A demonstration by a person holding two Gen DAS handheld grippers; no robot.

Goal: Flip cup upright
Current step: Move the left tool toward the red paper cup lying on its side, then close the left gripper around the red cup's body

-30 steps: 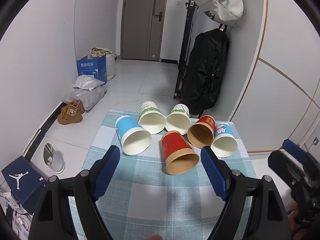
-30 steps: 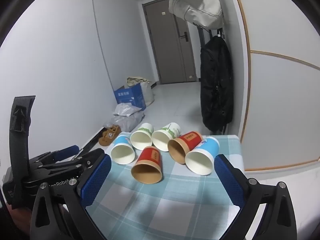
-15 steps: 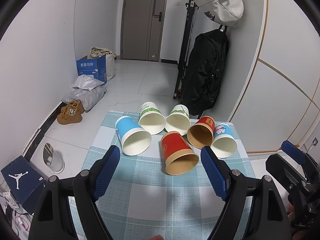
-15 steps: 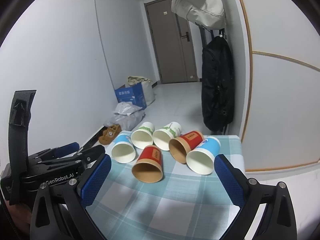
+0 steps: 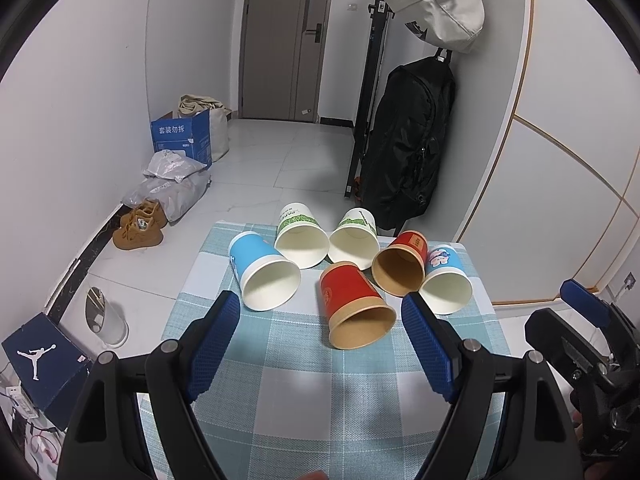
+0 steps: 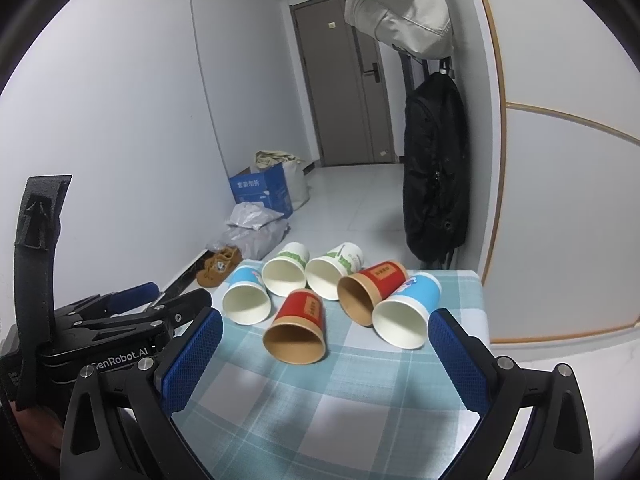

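Note:
Several paper cups lie on their sides on a checked teal tablecloth [image 5: 280, 392], mouths toward me. Nearest is a red cup [image 5: 354, 306], also in the right wrist view [image 6: 298, 328]. Behind it lie a blue cup [image 5: 264, 270], two white-and-green cups [image 5: 302, 238] [image 5: 354, 236], a second red cup [image 5: 400, 266] and a blue cartoon cup [image 5: 444, 280]. My left gripper [image 5: 322, 320] is open and empty, hovering just before the near red cup. My right gripper [image 6: 322, 342] is open and empty, at the same distance.
The table ends just behind the cups. On the floor beyond are brown shoes [image 5: 140, 226], plastic bags [image 5: 172, 188] and a blue box [image 5: 182, 136]. A black backpack [image 5: 408, 148] hangs at the right wall. A shoe box [image 5: 40, 358] sits left.
Both views have shifted very slightly; the cups have not moved and both grippers stay open.

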